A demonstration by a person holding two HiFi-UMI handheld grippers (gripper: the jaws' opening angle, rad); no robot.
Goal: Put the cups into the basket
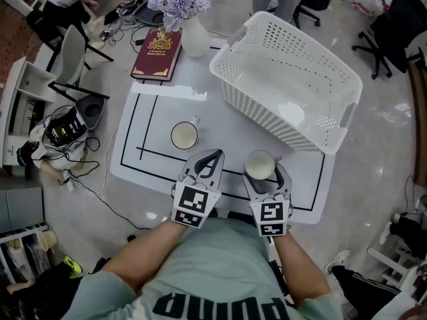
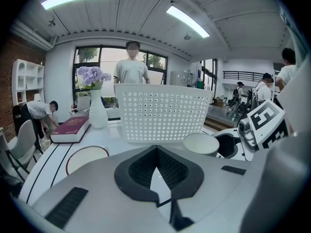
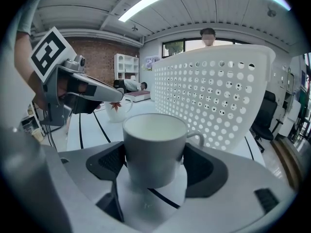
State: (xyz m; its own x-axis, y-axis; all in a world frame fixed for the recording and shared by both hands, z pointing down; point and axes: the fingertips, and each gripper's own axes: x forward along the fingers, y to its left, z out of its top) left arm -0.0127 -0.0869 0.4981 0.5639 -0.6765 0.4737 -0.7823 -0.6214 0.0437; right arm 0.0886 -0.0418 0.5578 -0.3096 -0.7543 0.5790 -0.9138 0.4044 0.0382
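Note:
A plain white cup (image 1: 260, 165) stands upright between the jaws of my right gripper (image 1: 261, 170), near the table's front edge. In the right gripper view both pads press the sides of the cup (image 3: 154, 149), so the right gripper (image 3: 154, 161) is shut on it. A second cup (image 1: 185, 136), with a dark rim and a leaf print (image 3: 118, 108), sits on the table left of it. My left gripper (image 1: 214, 155) is shut and empty, its tips just right of that cup (image 2: 86, 158). The white perforated basket (image 1: 267, 105) stands empty at the back right.
A vase of purple flowers (image 1: 194, 33) and a red book (image 1: 158, 52) stand at the table's back left. The white table (image 1: 160, 105) carries black rectangle lines. A chair (image 1: 70, 59) and cables lie left. A person (image 2: 130, 68) stands beyond the basket (image 2: 163, 113).

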